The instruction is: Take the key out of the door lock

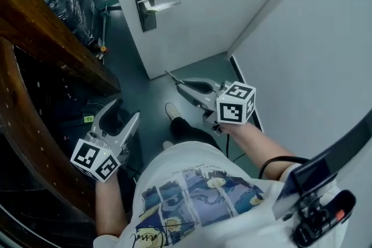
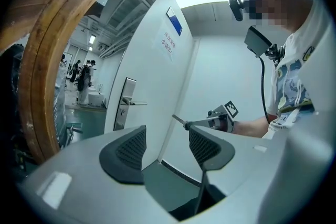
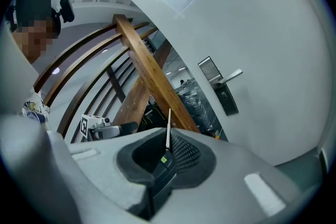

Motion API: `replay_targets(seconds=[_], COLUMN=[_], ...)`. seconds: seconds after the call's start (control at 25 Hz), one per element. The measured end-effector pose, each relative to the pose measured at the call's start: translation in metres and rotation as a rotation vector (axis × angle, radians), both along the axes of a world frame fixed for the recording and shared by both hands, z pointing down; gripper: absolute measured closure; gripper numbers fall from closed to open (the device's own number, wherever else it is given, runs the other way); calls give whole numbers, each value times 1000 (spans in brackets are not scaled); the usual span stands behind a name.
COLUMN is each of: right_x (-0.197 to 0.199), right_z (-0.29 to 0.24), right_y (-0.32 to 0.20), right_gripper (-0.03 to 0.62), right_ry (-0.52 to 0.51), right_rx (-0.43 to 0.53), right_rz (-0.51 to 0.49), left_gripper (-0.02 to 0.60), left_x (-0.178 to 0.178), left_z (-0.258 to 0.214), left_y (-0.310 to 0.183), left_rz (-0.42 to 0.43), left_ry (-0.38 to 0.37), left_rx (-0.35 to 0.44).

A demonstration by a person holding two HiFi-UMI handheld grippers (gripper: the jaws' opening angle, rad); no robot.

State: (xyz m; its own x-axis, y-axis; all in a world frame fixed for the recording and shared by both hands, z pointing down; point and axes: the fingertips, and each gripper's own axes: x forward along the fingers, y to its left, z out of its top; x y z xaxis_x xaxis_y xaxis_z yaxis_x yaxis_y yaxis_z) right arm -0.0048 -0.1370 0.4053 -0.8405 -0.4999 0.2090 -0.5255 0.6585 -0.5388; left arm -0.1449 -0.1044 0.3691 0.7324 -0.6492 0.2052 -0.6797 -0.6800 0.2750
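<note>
**A:** Starting at the left, showing what?

**B:** Showing the left gripper [image 1: 123, 114] hanging low beside the wooden rail [image 1: 46, 26], with its jaws apart and gripping nothing. Seeing only floor and door between the pads [image 2: 128, 149] in the left gripper view.

**A:** Moving to the middle?

**B:** Showing the door [image 1: 203, 3] with its lock plate [image 1: 144, 4] and handle [image 1: 164, 6], standing well apart from both grippers. Not making out the keyhole, being too small to read.

**A:** And at the right?

**B:** Showing the right gripper [image 1: 178, 85] clamping its jaws on the key [image 3: 167, 131], pinching the dark head and letting the thin blade stick out past the tips.

**A:** Judging progress how?

**B:** Judging the removal itself as done: finding the key in the right gripper, away from the lock and touching neither door nor plate. Leaving, at most, carrying it off or setting it down, though seeing no obvious place for that.

**A:** Describing the key's look?

**B:** Looking slim and straight, with a narrow pale metal blade. Carrying a dark flat head with a small green mark, mostly buried between the pads.
</note>
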Motion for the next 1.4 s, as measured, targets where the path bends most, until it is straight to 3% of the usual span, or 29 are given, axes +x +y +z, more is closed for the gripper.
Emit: replay_targets(seconds=[0.44, 1.4], right_x=[-12, -26], right_z=[-6, 6], right_y=[25, 24], right_gripper=[569, 569], right_ry=[44, 74], right_rx=[46, 42], right_rz=[-42, -48], left_gripper=[319, 319], left_x=[15, 5], left_z=[18, 34], left_y=[29, 26], left_rz=[52, 60], left_ry=[-53, -37], left_rx=[6, -23])
